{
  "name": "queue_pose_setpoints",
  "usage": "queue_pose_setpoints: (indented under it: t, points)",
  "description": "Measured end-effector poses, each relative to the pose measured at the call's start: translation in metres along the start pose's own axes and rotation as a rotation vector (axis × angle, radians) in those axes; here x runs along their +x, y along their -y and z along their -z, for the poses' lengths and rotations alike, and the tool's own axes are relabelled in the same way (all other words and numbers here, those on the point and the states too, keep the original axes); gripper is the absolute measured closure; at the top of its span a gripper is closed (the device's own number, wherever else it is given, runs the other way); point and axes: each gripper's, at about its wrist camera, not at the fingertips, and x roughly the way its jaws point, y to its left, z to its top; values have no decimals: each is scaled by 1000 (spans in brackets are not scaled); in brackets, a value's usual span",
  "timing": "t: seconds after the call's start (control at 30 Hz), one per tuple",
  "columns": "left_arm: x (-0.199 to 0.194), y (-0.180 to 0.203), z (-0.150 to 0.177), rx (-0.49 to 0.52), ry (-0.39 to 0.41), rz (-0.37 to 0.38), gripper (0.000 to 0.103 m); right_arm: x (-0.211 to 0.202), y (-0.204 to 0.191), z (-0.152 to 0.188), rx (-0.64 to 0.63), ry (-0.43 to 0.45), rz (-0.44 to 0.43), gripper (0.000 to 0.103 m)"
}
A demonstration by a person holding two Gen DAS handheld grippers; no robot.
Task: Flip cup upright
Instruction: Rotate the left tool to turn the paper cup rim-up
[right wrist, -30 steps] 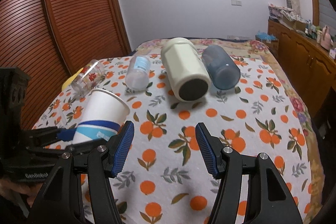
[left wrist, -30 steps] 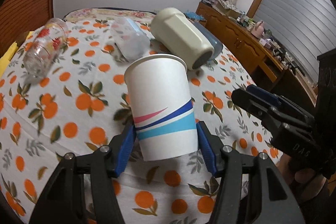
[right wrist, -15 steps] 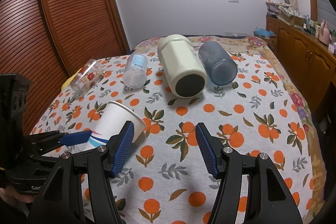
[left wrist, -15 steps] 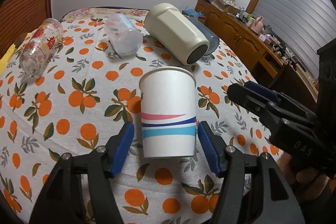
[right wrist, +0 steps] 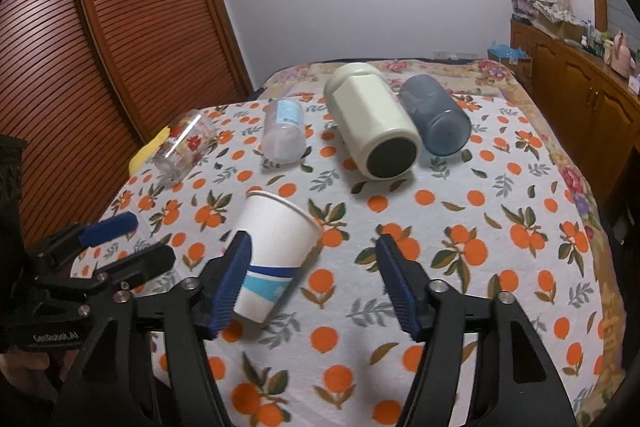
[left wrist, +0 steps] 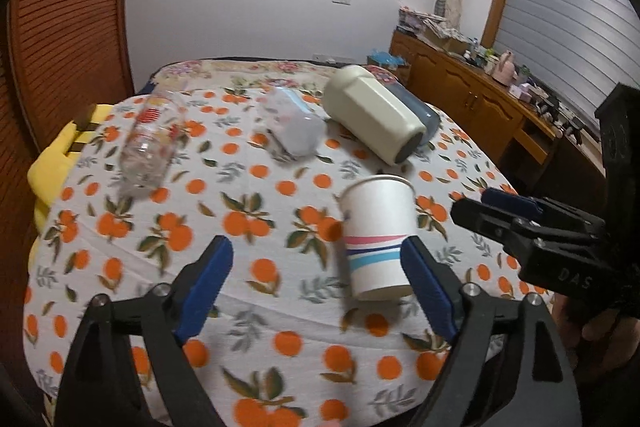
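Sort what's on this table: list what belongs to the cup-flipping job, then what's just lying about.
Job: paper cup, standing upright; left gripper, open; right gripper, open.

Lying about: cream jug, blue tumbler, frosted plastic cup, printed glass, all on their sides.

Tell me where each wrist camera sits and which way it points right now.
Left wrist: behind the open left claw, facing the far wall; paper cup stands by its right finger; right claw shows at right.
Right wrist: behind the open right claw, same heading; left claw shows at left.
Shared: paper cup, cream jug, glass, tablecloth.
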Motion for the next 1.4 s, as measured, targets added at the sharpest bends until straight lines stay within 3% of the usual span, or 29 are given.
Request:
queue_pose_setpoints:
  t: [0.37, 0.63, 0.9, 1.27, 1.4]
  points:
    - [-12, -34, 3, -9, 36, -94, 14, 34, -20, -9, 70, -160, -48, 31]
    - [-14, -47, 3, -30, 61, -107, 14, 76, -9, -18, 166, -345, -85, 31]
    - [-13, -44, 3, -27, 55, -104, 14, 104, -6, -20, 169, -453, -96, 31]
    - [-11, -41, 1, -24, 48, -107, 14, 121, -3, -32, 154, -507, -101, 33]
    - [-9, -42, 1, -28, 49, -108, 14, 112, -5, -36, 140, -468, -120, 34]
